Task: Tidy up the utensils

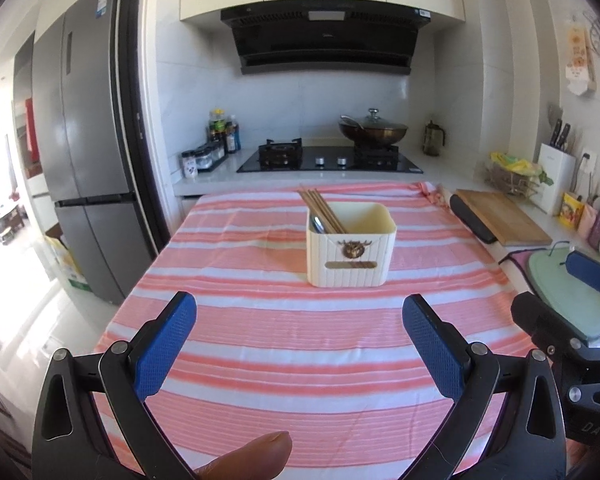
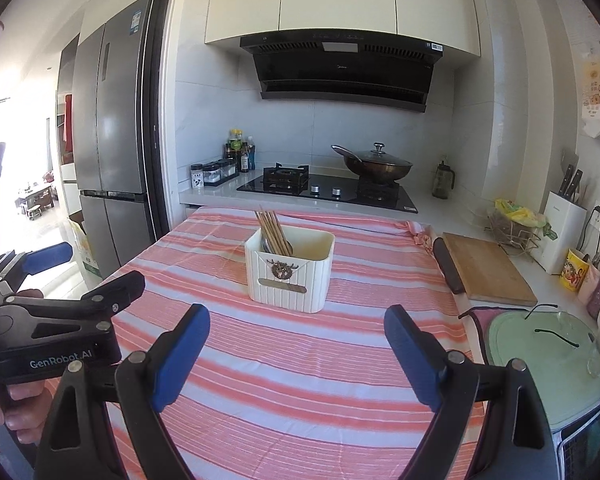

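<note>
A cream utensil holder stands on the pink striped tablecloth; it also shows in the right wrist view. Several wooden chopsticks and a metal spoon lean in its left compartment; the right compartment looks empty. The chopsticks show in the right wrist view too. My left gripper is open and empty, held above the cloth in front of the holder. My right gripper is open and empty, also in front of the holder, to the right of the left one.
A wooden cutting board and a green lidded tray lie right of the table. Behind are a gas stove with a wok, condiment bottles, a knife block and a fridge on the left.
</note>
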Motion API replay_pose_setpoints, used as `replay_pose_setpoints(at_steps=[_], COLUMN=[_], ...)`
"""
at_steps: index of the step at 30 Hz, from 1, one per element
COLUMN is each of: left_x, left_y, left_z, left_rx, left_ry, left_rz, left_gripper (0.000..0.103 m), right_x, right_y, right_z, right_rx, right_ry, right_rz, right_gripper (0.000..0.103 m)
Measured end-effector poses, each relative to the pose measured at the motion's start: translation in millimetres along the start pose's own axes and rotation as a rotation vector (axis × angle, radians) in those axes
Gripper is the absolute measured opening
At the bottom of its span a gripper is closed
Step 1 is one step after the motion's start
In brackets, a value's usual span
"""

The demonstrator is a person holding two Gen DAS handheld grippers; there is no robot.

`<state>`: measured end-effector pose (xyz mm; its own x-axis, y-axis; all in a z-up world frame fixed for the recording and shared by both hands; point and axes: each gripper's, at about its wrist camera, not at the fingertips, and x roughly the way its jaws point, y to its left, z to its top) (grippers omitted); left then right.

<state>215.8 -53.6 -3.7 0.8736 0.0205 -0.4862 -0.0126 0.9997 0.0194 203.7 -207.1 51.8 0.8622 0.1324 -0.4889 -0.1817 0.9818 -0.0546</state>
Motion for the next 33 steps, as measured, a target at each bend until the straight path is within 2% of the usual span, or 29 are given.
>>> replay_pose_setpoints(at_steps=[23, 33], left_x=[-4, -3], left_y=[3, 5], left_z=[-2, -2], left_rx=[0.0, -0.01], left_ry=[0.001, 0.005], left_rz=[0.028, 0.008], left_gripper=[0.103, 0.103], right_x=[-15, -14], right_y=[9, 8], right_z=[3, 2], right_rx=[-0.012, -0.007], right_ry=[-0.023, -0.016], right_rz=[0.007, 0.008], right_gripper=[0.091, 0.091])
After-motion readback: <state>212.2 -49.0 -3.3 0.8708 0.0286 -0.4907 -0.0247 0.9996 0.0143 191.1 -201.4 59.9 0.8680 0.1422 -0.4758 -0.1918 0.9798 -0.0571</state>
